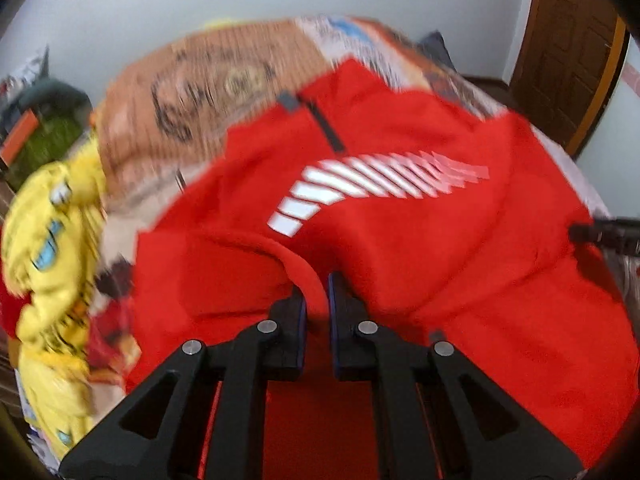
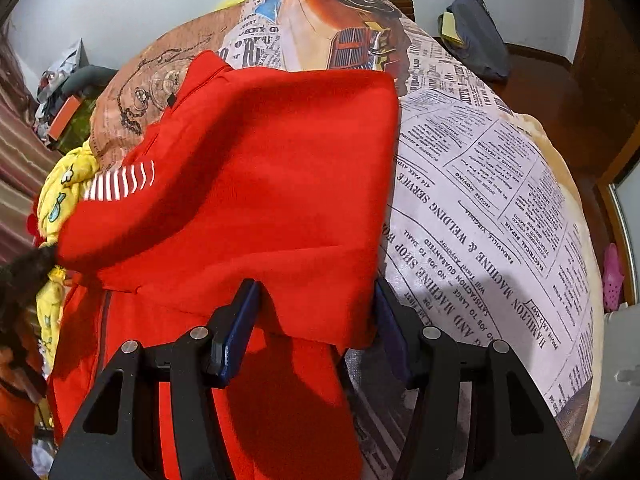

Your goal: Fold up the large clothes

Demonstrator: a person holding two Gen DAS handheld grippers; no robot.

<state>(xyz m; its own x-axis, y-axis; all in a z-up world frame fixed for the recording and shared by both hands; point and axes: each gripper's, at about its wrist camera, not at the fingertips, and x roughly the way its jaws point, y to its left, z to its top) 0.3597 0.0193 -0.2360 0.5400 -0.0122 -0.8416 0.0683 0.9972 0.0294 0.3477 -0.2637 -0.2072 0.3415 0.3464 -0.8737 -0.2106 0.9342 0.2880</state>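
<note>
Left gripper point(image 1: 317, 300): I see its fingers point(image 1: 299, 322) drawn together, clamped on a rolled fold of the red sweatshirt point(image 1: 400, 232). Right gripper point(image 2: 316, 308): fingers point(image 2: 236, 332) stand apart, straddling a folded corner of the same garment; I cannot tell whether the pads press it. Sweatshirt: red, dark zip at the collar, white striped chest print point(image 1: 360, 184), spread across the bed point(image 2: 500, 200). Bedcover: newspaper and vintage-car print. Yellow patterned garment point(image 1: 52, 248): heaped beside the sweatshirt at the bed's left edge. Dark bundle point(image 2: 476, 36): beyond the bed, near the wall.
</note>
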